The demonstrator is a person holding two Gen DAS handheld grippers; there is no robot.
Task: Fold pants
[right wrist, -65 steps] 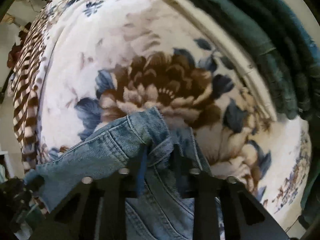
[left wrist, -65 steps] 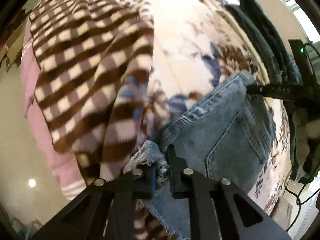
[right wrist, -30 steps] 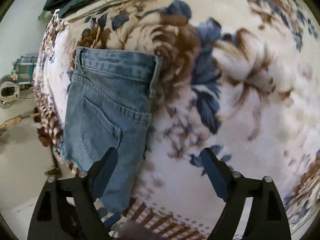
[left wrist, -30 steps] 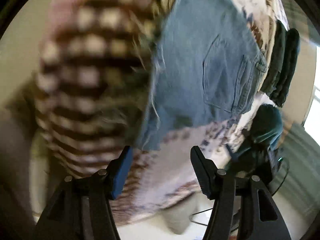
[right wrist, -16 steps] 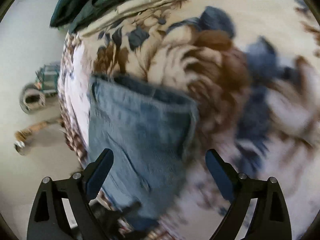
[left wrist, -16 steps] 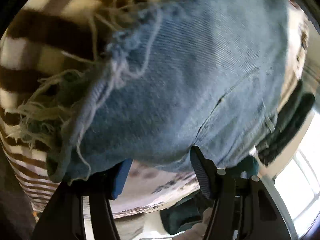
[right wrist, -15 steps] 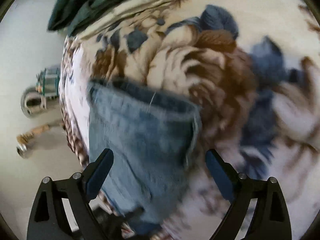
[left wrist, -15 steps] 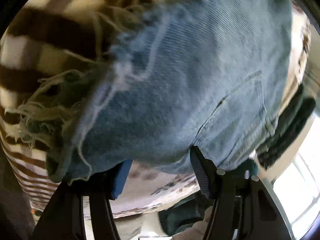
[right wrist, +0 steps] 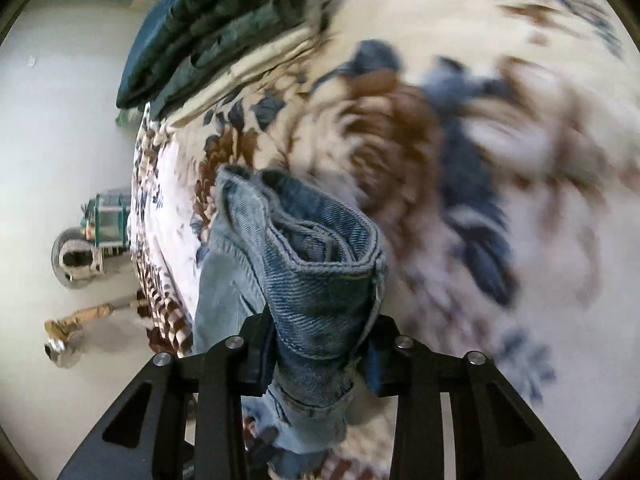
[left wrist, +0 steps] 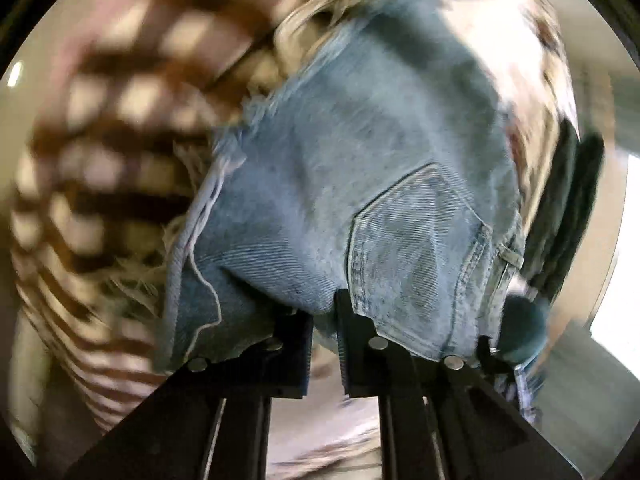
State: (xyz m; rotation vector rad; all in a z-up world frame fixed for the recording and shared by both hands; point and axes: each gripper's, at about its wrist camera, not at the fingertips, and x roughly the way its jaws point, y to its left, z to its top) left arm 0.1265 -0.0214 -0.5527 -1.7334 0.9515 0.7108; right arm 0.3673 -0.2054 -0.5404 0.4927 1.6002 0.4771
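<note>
The pants are light blue denim shorts with frayed hems and a back pocket point(left wrist: 416, 248). In the left wrist view the folded shorts point(left wrist: 360, 168) fill the centre, and my left gripper point(left wrist: 323, 320) is shut on their near folded edge. In the right wrist view the waistband end point(right wrist: 316, 264) bulges up between the fingers, and my right gripper point(right wrist: 320, 344) is shut on it. The shorts lie on a floral blanket point(right wrist: 480, 160).
A brown-and-cream checked blanket point(left wrist: 120, 128) lies left of the shorts. Dark green folded clothes point(right wrist: 216, 20) are stacked at the far edge of the bed. The floor with a metal stand point(right wrist: 76, 256) shows to the left, beyond the bed's edge.
Both grippers were open above the flat shorts. They have since come down and closed on the denim, the left on the folded side edge, the right on the waistband end.
</note>
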